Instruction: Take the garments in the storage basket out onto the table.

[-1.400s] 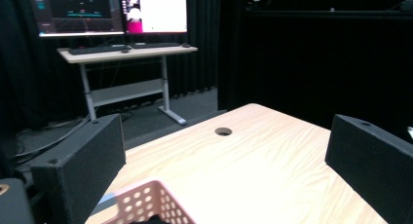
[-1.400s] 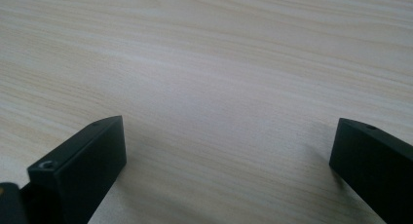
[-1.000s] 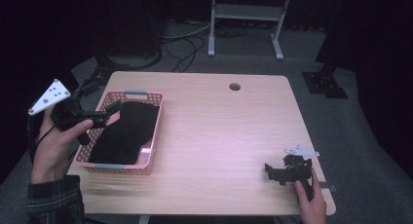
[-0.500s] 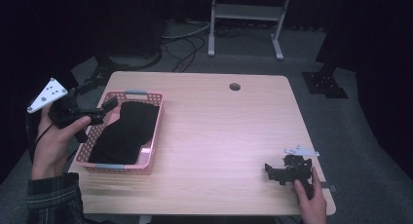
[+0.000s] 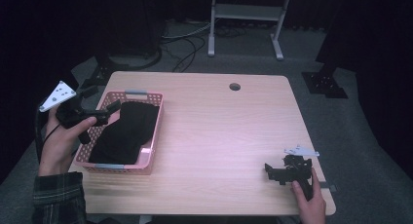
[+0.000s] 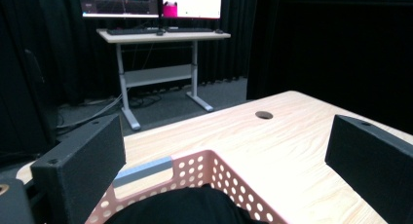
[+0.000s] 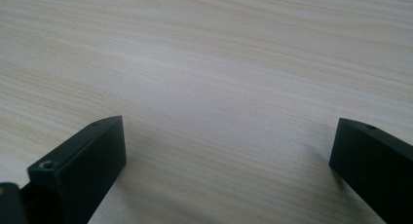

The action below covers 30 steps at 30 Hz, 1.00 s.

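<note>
Now that the left gripper [image 5: 104, 114] has drawn back, jaws spread and empty, to the pink basket's [image 5: 146, 158] nine o'clock rim, the black cloth [image 5: 124, 134] lies released inside, while the right gripper [image 5: 277, 171] rests open at the table's [image 5: 219, 131] five o'clock.

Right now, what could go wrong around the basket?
1. The left gripper, jaws open, hangs over the pink basket's rim: a low move could catch the wall and drag it.
2. The black cloth lies heaped near that rim and may snag coming out.
</note>
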Each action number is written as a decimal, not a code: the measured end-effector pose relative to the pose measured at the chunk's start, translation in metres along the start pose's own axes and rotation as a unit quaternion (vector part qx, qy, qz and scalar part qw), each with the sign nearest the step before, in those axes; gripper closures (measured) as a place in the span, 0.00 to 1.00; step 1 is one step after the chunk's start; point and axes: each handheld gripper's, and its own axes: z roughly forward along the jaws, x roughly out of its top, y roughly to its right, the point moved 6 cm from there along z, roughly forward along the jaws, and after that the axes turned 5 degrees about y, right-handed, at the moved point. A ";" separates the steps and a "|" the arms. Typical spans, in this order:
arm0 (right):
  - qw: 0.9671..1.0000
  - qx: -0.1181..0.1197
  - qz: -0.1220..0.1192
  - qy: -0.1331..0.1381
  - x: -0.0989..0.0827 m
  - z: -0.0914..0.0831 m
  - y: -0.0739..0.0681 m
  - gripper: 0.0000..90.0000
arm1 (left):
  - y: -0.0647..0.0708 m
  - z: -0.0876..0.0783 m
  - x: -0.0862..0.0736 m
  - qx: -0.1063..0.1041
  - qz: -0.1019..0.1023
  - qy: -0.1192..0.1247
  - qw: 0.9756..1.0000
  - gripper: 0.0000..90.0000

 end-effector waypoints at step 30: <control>1.000 0.000 0.000 0.000 0.000 0.000 0.000 0.00 | -0.005 0.017 -0.043 0.010 0.019 -0.108 0.994 0.00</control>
